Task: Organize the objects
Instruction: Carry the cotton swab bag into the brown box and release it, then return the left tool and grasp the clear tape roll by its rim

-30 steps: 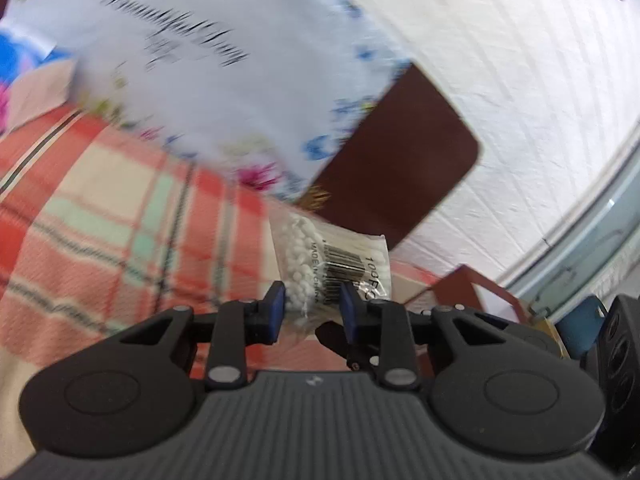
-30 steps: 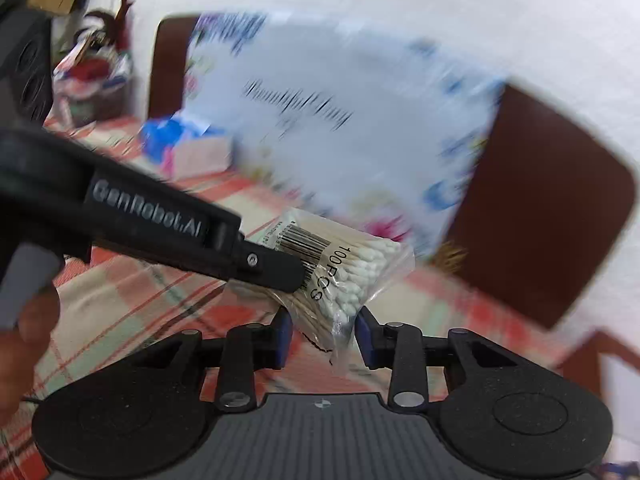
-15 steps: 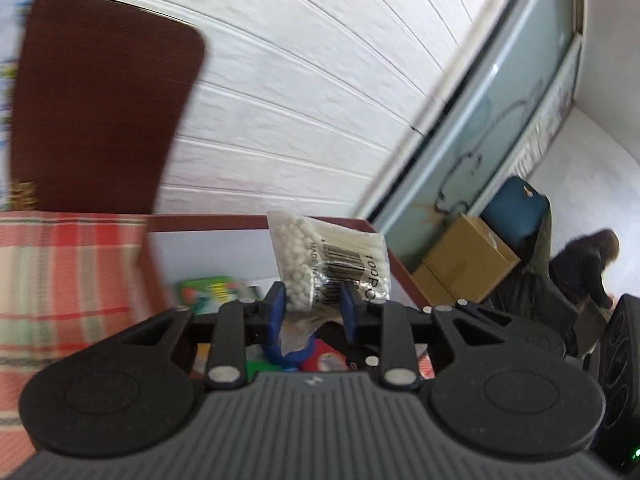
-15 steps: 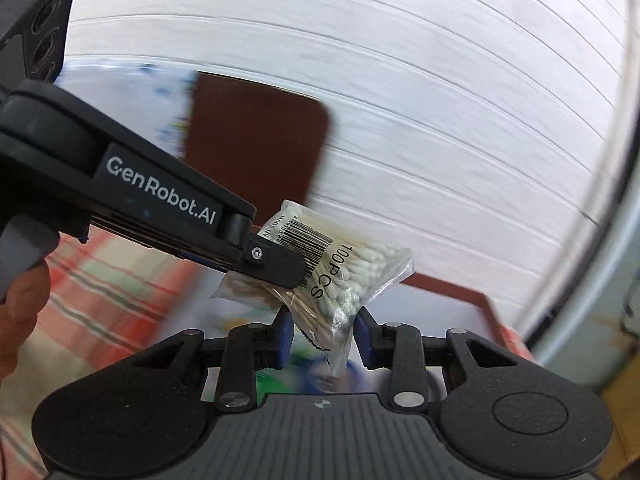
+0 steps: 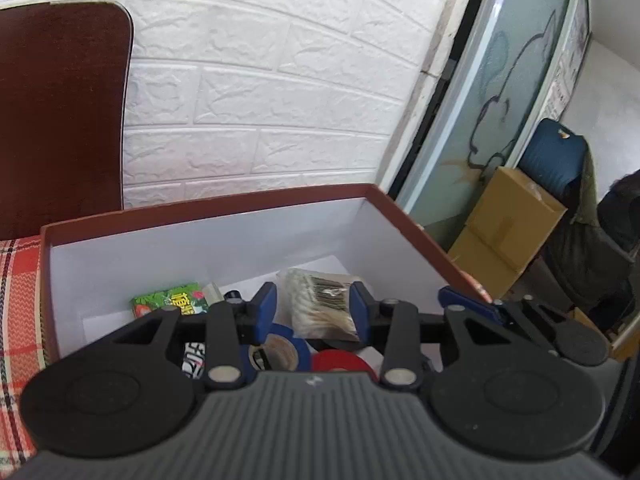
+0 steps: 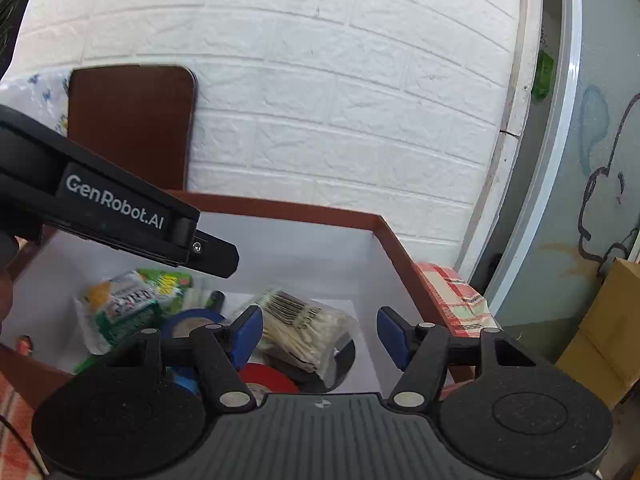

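both sets of jaws are opening and hold nothing. the left gripper [image 5: 313,311] has its blue pads apart either side of the bag of cotton swabs [image 5: 323,307], and the right gripper [image 6: 320,333] stands wider, its pads clear of the same bag [image 6: 301,332]. the bag lies released inside the brown box [image 5: 412,222], resting on a black tape roll [image 6: 344,354] toward the far right of the floor, which looks like a deliberate drop into the collection. left of it sit a blue tape roll [image 5: 294,346], a red tape roll [image 5: 340,362] and green snack packets [image 6: 132,304]. the white inner walls rise on all sides; the right rim lies close to the right gripper's outer finger. straight up is the open way out, and bare floor remains at the far right corner.
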Available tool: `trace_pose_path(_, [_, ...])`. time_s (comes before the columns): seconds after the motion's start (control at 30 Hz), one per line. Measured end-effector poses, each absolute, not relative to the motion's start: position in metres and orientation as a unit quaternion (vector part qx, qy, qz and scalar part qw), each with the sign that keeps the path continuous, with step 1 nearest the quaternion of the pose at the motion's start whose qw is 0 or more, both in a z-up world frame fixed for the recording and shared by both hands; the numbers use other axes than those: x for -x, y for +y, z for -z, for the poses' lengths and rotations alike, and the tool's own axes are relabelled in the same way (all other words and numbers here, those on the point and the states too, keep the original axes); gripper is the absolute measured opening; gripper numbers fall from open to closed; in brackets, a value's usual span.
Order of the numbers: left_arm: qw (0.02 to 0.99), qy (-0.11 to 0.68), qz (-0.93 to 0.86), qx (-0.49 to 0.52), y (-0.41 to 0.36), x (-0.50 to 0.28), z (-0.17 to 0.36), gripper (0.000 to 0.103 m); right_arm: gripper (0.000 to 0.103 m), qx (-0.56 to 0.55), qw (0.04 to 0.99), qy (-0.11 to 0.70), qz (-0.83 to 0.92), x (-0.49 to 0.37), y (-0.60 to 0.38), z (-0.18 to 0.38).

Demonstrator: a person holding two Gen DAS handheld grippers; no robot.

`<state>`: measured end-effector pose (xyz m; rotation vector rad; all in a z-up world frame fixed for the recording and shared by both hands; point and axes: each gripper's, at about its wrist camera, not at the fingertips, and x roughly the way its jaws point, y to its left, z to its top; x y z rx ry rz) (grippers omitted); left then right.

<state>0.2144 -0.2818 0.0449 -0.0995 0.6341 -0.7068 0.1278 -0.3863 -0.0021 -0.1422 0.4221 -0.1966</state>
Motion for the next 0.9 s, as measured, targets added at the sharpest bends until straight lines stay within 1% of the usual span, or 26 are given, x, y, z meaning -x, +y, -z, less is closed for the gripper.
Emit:
trace_pose_path(0.2, [0.894, 0.261, 0.36, 0.059, -0.232, -0.166, -0.077, 0.045, 0.062, 0.074, 0.98, 0.163, 0.091, -0.079, -0.358, -0.022])
trace_pose_path(0.3, [0.901, 0.25, 0.346, 0.076, -0.193, -0.145, -0.09, 0.046, 0.062, 0.052, 0.985, 0.145, 0.08, -0.051, -0.34, -0.031])
trace_pose_path(0.4, [0.914, 0.251, 0.306, 0.088, -0.141, -0.127, -0.093, 0.049, 0.062, 0.023, 0.989, 0.141, 0.031, -0.021, -0.323, -0.029])
trace_pose_path(0.5, [0.926, 0.267, 0.247, 0.104, -0.081, -0.117, -0.08, 0.049, 0.062, 0.013, 0.986, 0.161, -0.04, -0.004, -0.292, -0.011])
trace_pose_path(0.67, [0.918, 0.33, 0.153, 0.16, 0.007, -0.11, -0.034, 0.049, 0.062, 0.043, 0.96, 0.243, -0.134, -0.009, -0.229, 0.037])
trace_pose_path(0.8, [0.906, 0.355, 0.127, 0.191, 0.05, -0.097, -0.009, 0.049, 0.062, 0.07, 0.945, 0.265, -0.179, -0.011, -0.197, 0.052])
trace_pose_path(0.87, [0.897, 0.378, 0.124, 0.193, 0.057, -0.096, 0.003, 0.049, 0.067, 0.086, 0.94, 0.269, -0.192, -0.017, -0.184, 0.055])
trace_pose_path(0.9, [0.892, 0.39, 0.126, 0.193, 0.056, -0.096, 0.01, 0.049, 0.072, 0.096, 0.936, 0.274, -0.199, -0.02, -0.178, 0.056])
